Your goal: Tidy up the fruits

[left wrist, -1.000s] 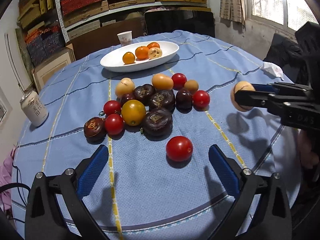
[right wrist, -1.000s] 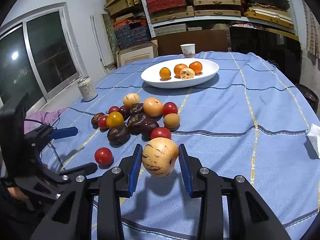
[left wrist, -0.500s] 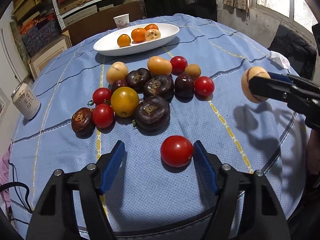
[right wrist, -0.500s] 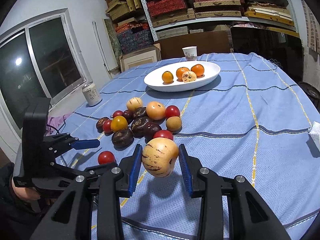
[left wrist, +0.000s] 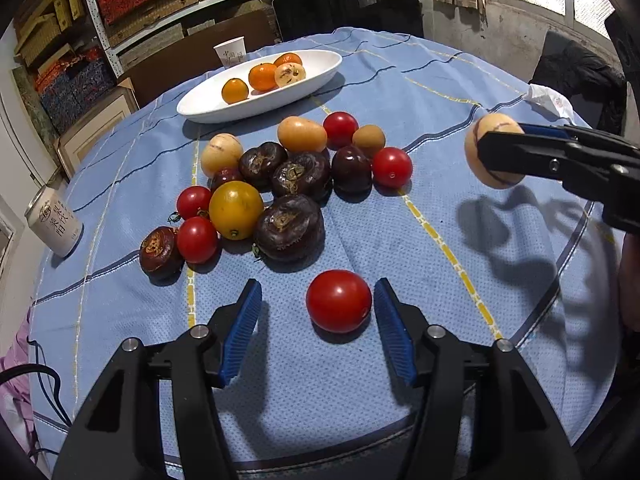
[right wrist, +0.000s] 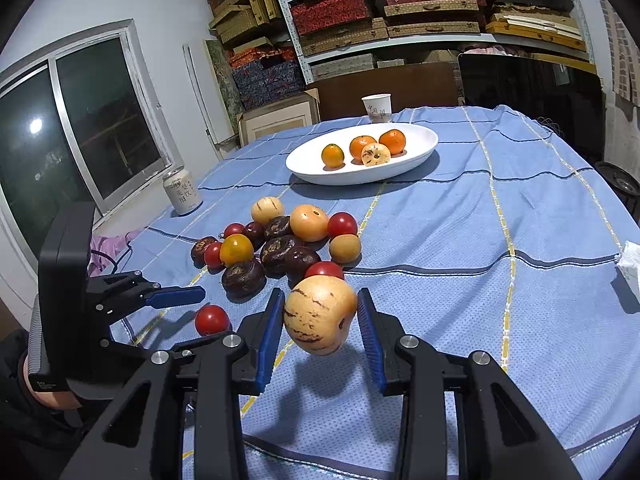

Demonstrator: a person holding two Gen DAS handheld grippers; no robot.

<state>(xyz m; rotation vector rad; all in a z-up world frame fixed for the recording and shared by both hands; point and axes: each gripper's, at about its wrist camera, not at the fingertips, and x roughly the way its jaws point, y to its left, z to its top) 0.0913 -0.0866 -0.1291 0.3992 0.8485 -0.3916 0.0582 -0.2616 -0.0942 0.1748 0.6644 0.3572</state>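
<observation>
Round table under a blue checked cloth [left wrist: 420, 92], shelves behind; open cloth right of the fruit pile [left wrist: 276, 184] up to the white oval dish [left wrist: 200, 106]. Left gripper [left wrist: 318, 322] is closing around a lone red tomato [left wrist: 339, 301], pads not touching; a second ago it stood much wider. Right gripper [right wrist: 318, 326] unchanged, pinching a pale striped melon-like fruit [right wrist: 320, 320] above the cloth, long axis tilted.
</observation>
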